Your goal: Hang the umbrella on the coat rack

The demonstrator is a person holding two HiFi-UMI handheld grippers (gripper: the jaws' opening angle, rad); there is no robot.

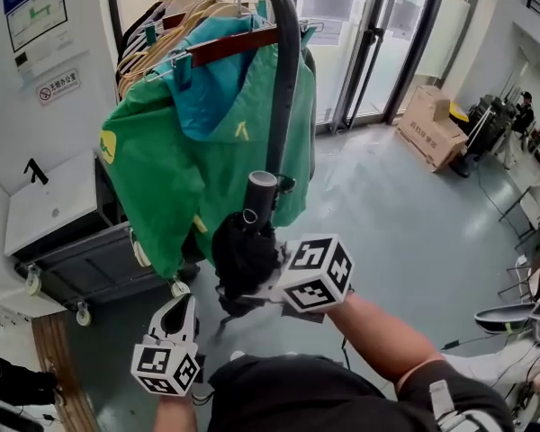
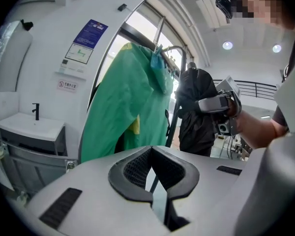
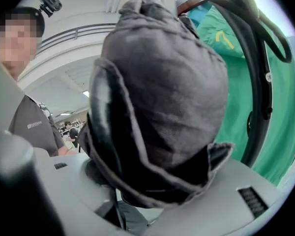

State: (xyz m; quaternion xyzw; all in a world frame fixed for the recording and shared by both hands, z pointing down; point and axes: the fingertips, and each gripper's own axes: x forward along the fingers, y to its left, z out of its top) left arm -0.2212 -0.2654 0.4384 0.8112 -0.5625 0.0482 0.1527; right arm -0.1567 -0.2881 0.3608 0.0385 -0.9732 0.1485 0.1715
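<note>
Two risks — the right gripper (image 1: 255, 280), clamped round the folded umbrella (image 1: 243, 252) just beside the upright of the coat rack (image 1: 286, 88), may let soft fabric slide, or snag the green jacket (image 1: 162, 169), while the left gripper (image 1: 176, 316) hangs closed, empty.

The right gripper (image 1: 263, 286), on a bare forearm (image 1: 387, 333) that reached in from the near right, pointed towards the far left. Its jaws were spread wide and clamped around the folded umbrella (image 1: 241, 252). The left gripper (image 1: 178, 311) sat nearer, on the left, jaws together and holding nothing.
</note>
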